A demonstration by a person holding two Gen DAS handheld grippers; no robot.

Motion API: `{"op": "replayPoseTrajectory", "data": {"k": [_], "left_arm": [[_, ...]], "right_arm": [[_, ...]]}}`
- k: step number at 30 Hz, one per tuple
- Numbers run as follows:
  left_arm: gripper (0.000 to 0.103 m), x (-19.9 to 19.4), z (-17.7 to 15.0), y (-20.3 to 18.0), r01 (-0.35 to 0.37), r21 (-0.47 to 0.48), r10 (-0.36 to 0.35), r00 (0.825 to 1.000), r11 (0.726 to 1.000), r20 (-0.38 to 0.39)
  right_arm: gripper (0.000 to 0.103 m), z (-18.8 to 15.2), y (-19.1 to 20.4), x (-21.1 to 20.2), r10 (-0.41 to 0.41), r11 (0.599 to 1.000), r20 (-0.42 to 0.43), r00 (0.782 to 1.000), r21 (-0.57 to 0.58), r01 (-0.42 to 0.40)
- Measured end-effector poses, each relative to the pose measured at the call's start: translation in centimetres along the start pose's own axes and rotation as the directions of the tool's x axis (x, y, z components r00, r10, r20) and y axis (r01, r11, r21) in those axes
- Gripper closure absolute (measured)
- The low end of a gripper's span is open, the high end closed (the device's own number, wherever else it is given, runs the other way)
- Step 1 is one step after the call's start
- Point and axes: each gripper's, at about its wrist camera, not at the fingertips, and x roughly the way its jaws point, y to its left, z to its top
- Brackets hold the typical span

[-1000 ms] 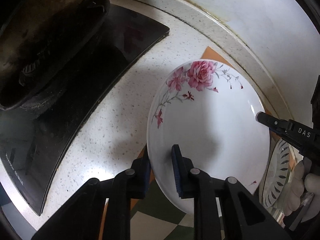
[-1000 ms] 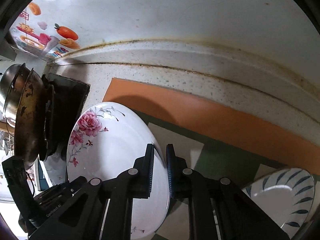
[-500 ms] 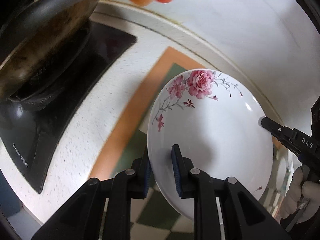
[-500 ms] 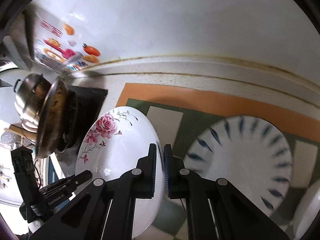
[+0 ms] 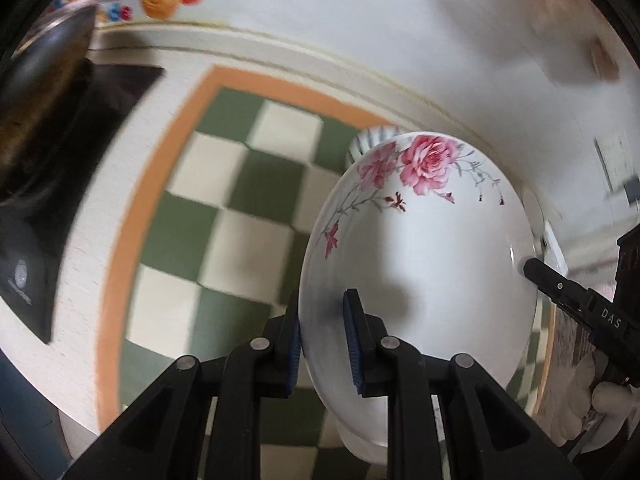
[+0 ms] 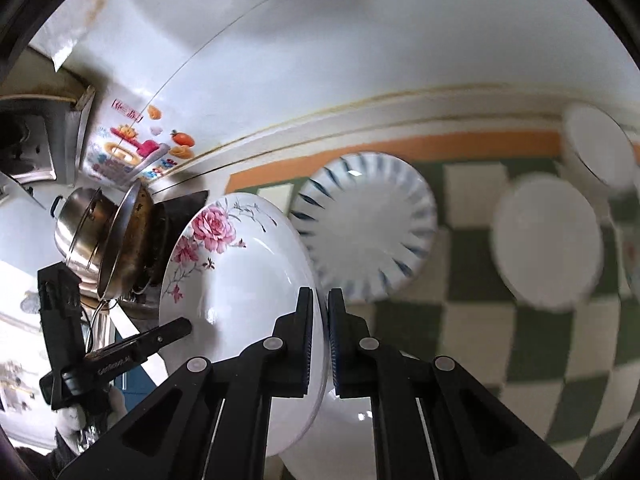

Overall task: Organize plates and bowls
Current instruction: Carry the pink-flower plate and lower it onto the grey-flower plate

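Observation:
A white plate with pink roses point(image 5: 424, 264) hangs in the air, tilted on edge, held by both grippers. My left gripper point(image 5: 322, 344) is shut on its near rim. My right gripper point(image 6: 320, 336) is shut on the opposite rim; the plate also shows in the right wrist view point(image 6: 240, 276). The right gripper's finger point(image 5: 560, 288) shows at the plate's far edge in the left wrist view. A white plate with blue stripes point(image 6: 368, 228) lies on the checked mat point(image 6: 480, 340) beyond. Its rim point(image 5: 372, 138) peeks out behind the rose plate.
A plain white plate point(image 6: 548, 240) and another white dish point(image 6: 596, 152) lie on the mat at right. Another white dish point(image 6: 344, 432) sits below the held plate. A black stove point(image 5: 60, 168) with a wok point(image 6: 124, 240) and steel pot point(image 6: 80, 220) stands left. The wall runs behind.
Both grippers have carried the rose plate up and to the right, away from the stove and over the checked mat. The striped plate and more white dishes have come into view.

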Motion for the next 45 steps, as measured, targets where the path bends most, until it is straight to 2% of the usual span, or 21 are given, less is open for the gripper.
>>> {"op": "replayPoseTrajectory", "data": {"k": [7, 12, 19, 27, 35, 42, 45], "left_arm": [[0.085, 3.2, -3.6, -3.4, -0.002, 0.078, 0.009, 0.995, 0.997, -0.095], [0.085, 5.7, -5.7, -4.4, -0.01, 0.116, 0.031, 0.984, 0.993, -0.177], [0.085, 6.8, -7.5, -5.3, -0.063, 0.15, 0.094, 0.973, 0.987, -0.209], [0.084, 7.0, -7.8, -6.4, -0.119, 0.203, 0.161, 0.965, 0.972, -0.206], [0.083, 7.3, -7.4, -6.3, -0.149, 0.223, 0.197, 0.958, 0.963, -0.211], [0.082, 9.3, -7.4, -6.9, -0.174, 0.223, 0.227, 0.944, 0.959, -0.24], [0.082, 9.9, -7.8, -7.4, -0.192, 0.25, 0.253, 0.937, 0.949, -0.241]], "right_arm": [[0.094, -5.6, -5.7, -1.9, -0.04, 0.995, -0.029, 0.999, 0.089, 0.043], [0.094, -8.8, -8.9, -1.7, -0.061, 0.989, -0.079, 0.995, 0.129, 0.071], [0.094, -11.8, -11.0, -0.1, -0.062, 0.986, -0.152, 0.986, 0.142, 0.084], [0.094, -12.3, -11.6, 1.1, -0.046, 0.985, -0.182, 0.982, 0.156, 0.075], [0.094, -12.1, -11.6, 1.9, -0.057, 0.982, -0.215, 0.975, 0.165, 0.094], [0.094, -12.0, -10.8, 2.7, -0.091, 0.981, -0.266, 0.96, 0.145, 0.133], [0.093, -11.9, -10.4, 2.7, -0.11, 0.98, -0.273, 0.956, 0.129, 0.15]]}}
